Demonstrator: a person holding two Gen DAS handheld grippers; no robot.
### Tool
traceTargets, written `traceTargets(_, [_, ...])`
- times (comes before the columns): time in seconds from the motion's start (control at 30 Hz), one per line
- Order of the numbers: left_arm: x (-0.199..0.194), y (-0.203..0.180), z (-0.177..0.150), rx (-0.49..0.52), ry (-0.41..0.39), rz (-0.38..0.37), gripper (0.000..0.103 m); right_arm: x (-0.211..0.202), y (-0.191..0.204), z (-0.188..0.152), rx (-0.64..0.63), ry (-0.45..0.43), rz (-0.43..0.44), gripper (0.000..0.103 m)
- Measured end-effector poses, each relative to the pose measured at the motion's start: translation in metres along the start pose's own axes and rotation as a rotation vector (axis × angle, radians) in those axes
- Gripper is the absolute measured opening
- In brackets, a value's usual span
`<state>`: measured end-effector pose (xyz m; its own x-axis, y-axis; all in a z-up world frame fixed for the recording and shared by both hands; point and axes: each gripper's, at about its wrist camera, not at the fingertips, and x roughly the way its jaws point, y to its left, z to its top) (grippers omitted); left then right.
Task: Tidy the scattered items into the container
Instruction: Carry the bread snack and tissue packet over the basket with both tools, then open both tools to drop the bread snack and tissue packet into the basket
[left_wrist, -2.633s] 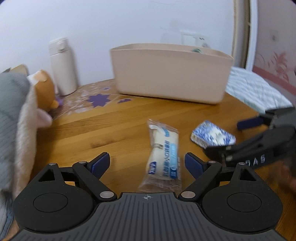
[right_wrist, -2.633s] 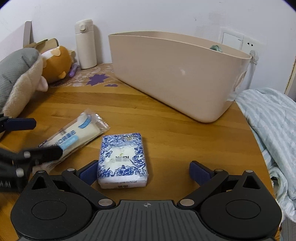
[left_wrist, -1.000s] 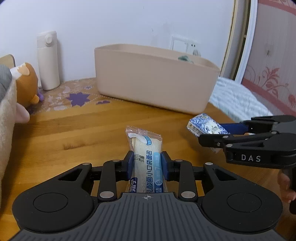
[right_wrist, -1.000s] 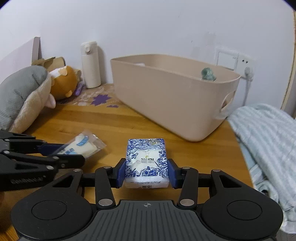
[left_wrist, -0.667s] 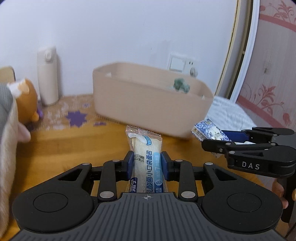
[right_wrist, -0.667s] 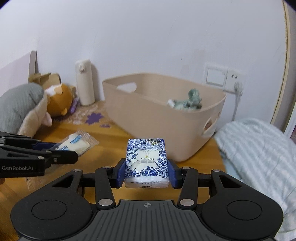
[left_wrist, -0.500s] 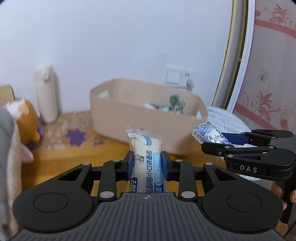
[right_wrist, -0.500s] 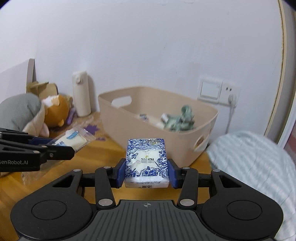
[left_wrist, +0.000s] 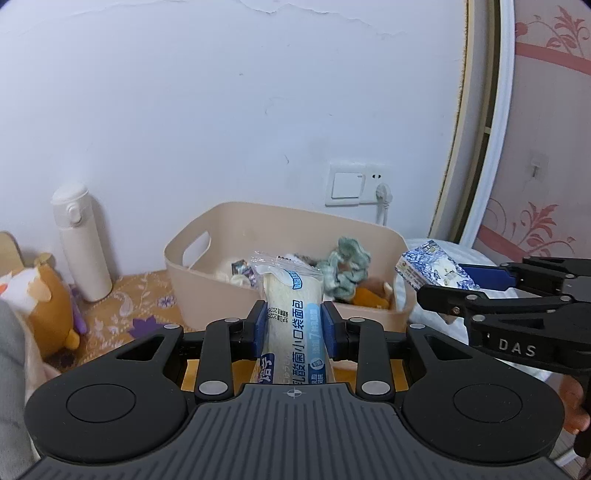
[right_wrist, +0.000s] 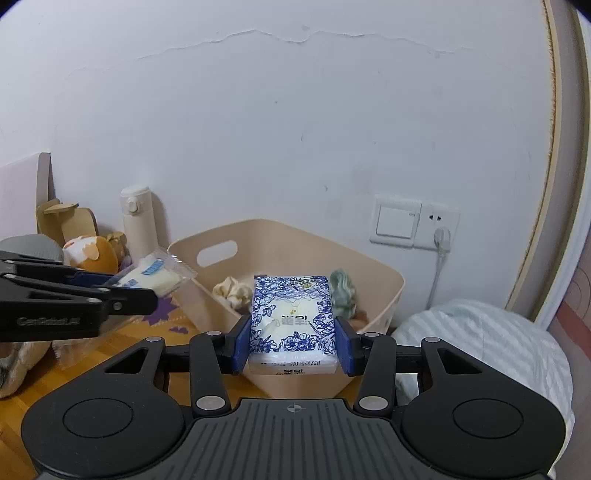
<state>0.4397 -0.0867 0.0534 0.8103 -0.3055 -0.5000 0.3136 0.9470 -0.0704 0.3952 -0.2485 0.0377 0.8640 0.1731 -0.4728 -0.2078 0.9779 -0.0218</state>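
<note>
My left gripper is shut on a wrapped bread packet and holds it in the air in front of the beige container. My right gripper is shut on a blue-and-white tissue pack, raised over the near rim of the container. The container holds a green scrunchie, a cream scrunchie and other small items. The left gripper with the bread packet shows at the left of the right wrist view. The tissue pack shows at the right of the left wrist view.
A white flask stands by the wall, left of the container. Plush toys lie at the left on the wooden table. A striped blue blanket lies to the right. A wall socket with a plug is behind the container.
Both grippers closed on their items on the table, then lifted them. Over the last second both have risen and neared the container, so its inside now shows.
</note>
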Motion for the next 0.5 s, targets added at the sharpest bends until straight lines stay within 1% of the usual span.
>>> traceTargets(0.2, [0.025, -0.001, 0.022, -0.005, 0.01, 0.015, 0.031, 0.017, -0.014, 0.019, 0.011, 0.0, -0.016, 0.043])
traceTargets(0.37, [0.05, 0.006, 0.034, -0.048, 0.031, 0.015, 0.031, 0.041, -0.022, 0.03, -0.001, 0.017, -0.036, 0.043])
traceTargets(0.5, [0.07, 0.006, 0.04, -0.036, 0.05, 0.038, 0.031, 0.06, -0.026, 0.033, 0.005, 0.034, -0.033, 0.043])
